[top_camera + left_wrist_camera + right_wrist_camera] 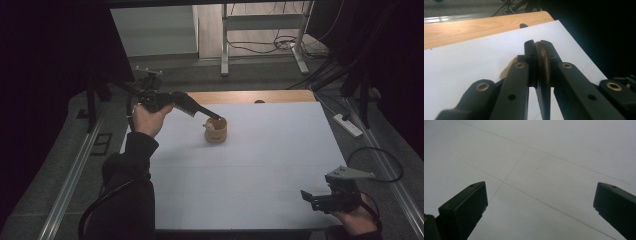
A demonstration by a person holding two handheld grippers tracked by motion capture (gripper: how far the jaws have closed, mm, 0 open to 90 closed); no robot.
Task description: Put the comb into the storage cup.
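A small round wooden cup (216,133) stands on the white sheet (260,165), left of the middle toward the far side. My left gripper (216,118) reaches over the cup's rim from the left, slanting down. In the left gripper view this gripper (539,45) is shut on a thin, curved dark-brown piece (543,67), seen edge-on; a bit of the tan cup (509,68) shows below the jaws. What the brown piece is I cannot tell. My right gripper (306,196) rests near the front right corner, open; its jaws (541,186) stand wide apart above bare sheet.
The sheet covers a wooden table whose far edge (250,96) shows, with a small dark spot (259,101) on it. A power strip (347,125) and cables lie on the floor at the right. Metal rails run along both sides.
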